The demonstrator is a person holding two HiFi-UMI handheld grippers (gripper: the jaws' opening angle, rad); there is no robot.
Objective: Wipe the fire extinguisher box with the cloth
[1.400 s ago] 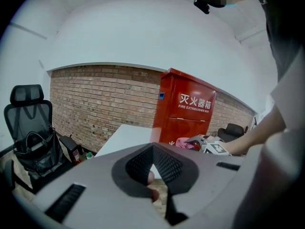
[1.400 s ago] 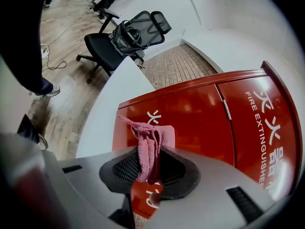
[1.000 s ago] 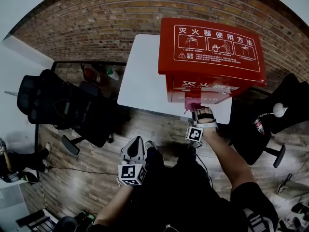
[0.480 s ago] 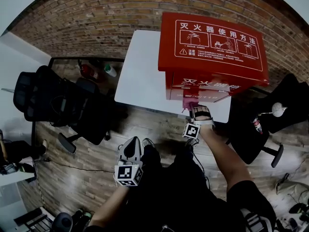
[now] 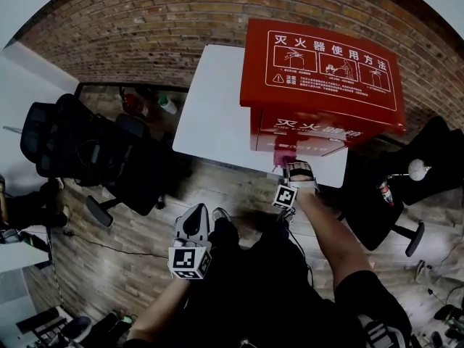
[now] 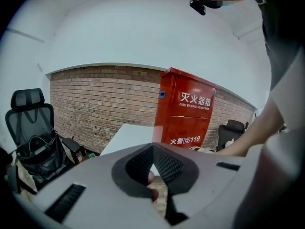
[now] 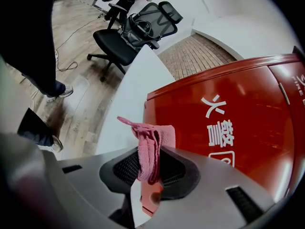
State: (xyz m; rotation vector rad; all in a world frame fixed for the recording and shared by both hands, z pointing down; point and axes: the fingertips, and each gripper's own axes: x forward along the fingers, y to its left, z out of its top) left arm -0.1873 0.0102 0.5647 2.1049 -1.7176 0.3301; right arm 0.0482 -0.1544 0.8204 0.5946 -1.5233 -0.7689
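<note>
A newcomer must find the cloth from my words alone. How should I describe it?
Find the big red fire extinguisher box on the white table by the brick wall. At its lower front, the right gripper pinches a bunched cloth, the only pink, soft thing there.

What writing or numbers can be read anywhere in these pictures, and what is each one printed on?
"灭火器使用方法": white, on the top of the red fire extinguisher box, head view.
"灭火器箱": white, high on the box's front, left gripper view.
"FIRE EXTINGUISHER BOX": small, just below that.
"火警 119": lower on the front, with a telephone sign between.
Fine print beside and under the three pictograms on the top: too small to read.
</note>
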